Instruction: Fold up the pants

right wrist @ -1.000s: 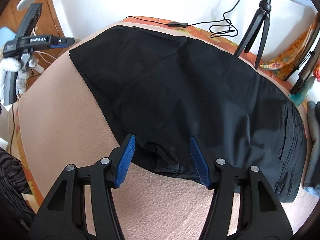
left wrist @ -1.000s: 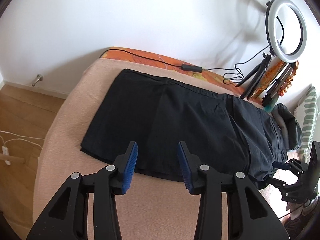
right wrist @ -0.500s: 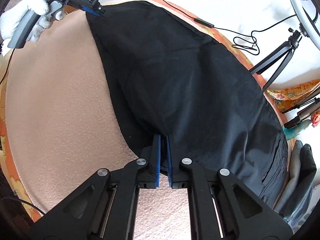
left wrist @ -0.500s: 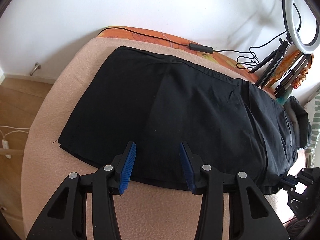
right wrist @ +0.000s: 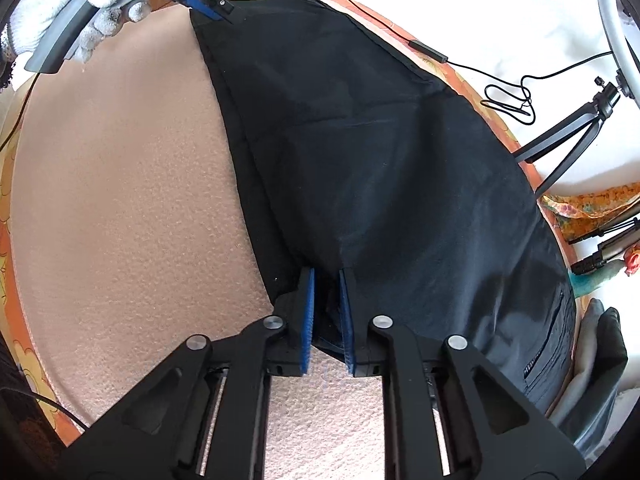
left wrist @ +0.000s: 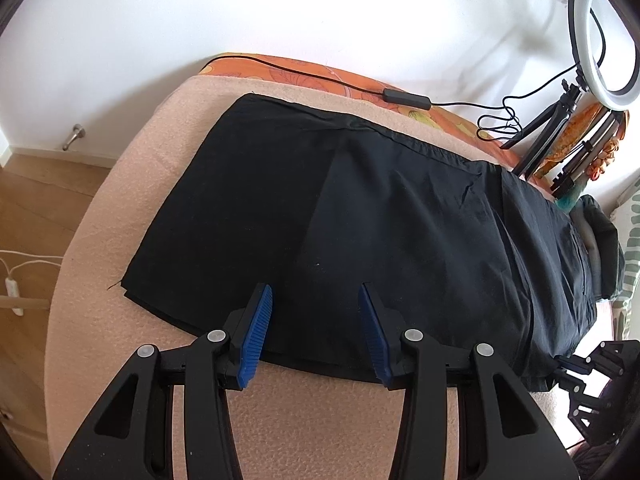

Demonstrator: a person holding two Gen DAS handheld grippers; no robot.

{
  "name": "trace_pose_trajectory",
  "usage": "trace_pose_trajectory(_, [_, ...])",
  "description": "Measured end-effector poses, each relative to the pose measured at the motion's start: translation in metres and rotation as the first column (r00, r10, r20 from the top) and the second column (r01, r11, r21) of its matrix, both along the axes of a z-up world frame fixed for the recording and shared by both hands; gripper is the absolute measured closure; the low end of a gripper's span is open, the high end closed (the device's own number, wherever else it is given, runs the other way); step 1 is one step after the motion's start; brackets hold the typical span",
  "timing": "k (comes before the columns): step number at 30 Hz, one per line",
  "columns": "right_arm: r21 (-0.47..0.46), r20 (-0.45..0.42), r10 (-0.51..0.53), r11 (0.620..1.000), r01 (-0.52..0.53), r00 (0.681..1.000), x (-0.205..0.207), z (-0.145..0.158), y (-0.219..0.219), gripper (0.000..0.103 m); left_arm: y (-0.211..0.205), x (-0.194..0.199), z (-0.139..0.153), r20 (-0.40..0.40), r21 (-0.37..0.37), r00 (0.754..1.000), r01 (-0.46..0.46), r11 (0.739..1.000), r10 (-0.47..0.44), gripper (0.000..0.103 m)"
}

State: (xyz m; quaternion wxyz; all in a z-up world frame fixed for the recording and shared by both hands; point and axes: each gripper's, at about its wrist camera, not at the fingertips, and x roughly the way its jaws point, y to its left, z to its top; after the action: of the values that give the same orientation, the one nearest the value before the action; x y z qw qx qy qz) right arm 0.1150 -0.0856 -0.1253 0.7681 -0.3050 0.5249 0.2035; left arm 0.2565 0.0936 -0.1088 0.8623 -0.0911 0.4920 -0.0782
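Black pants [left wrist: 380, 220] lie flat along a peach blanket, legs stacked one on the other, hems to the left. My left gripper [left wrist: 314, 300] is open, its blue pads straddling the near edge of the legs close to the hem. My right gripper [right wrist: 326, 280] is shut on the near edge of the pants [right wrist: 380, 160] near the crotch, with cloth pinched between the pads. The left gripper also shows in the right wrist view [right wrist: 208, 10], at the far hem corner, held by a white-gloved hand.
The peach blanket [left wrist: 132, 200] covers an orange patterned sheet [left wrist: 320, 76]. A black cable with an inline box [left wrist: 406, 98] runs along the far edge. A ring light on a tripod [left wrist: 600, 36] stands at the far right. Grey clothes [right wrist: 600, 360] lie by the waistband.
The right gripper moved onto the near edge and closed on the cloth. The left gripper moved in toward the hem end and stayed open.
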Motion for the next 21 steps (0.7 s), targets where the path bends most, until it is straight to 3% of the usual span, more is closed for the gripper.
trace_pose_trajectory(4, [0.138,-0.076,-0.005,0.990,0.016,0.997,-0.010,0.022,-0.015,0.102,-0.003,-0.005,0.011,0.025,0.023,1.000,0.014,1.000,-0.014,0.060])
trace_pose_trajectory(7, [0.112,-0.061,-0.045,0.992,0.051,0.997,-0.016,0.014,-0.017,0.102,-0.021,-0.004,0.020,0.045,-0.002,0.998,0.055,0.999,-0.054,0.060])
trace_pose_trajectory(11, [0.284,-0.125,-0.239,0.921,0.266,0.963,-0.008,0.027,-0.048,0.098,-0.069,-0.009,0.028,0.068,0.007,0.978,0.196,0.981,-0.196,0.060])
trace_pose_trajectory(14, [0.243,-0.021,-0.228,0.943,0.226,0.974,-0.011,0.037,-0.048,0.073,-0.097,-0.011,0.029,0.073,0.016,0.962,0.264,0.964,-0.265,0.060])
trace_pose_trajectory(15, [0.238,-0.015,-0.209,0.949,0.207,0.978,-0.011,0.039,-0.044,0.061,-0.102,-0.010,0.029,0.071,0.005,0.960,0.272,0.962,-0.272,0.060])
trace_pose_trajectory(16, [0.237,-0.011,-0.187,0.954,0.184,0.982,-0.010,0.040,-0.039,0.056,-0.106,-0.008,0.029,0.067,-0.010,0.958,0.279,0.960,-0.277,0.060])
trace_pose_trajectory(21, [0.077,0.024,-0.034,0.997,0.032,0.999,-0.004,0.020,-0.006,0.055,-0.114,-0.007,0.028,0.049,-0.061,0.958,0.284,0.957,-0.281,0.060])
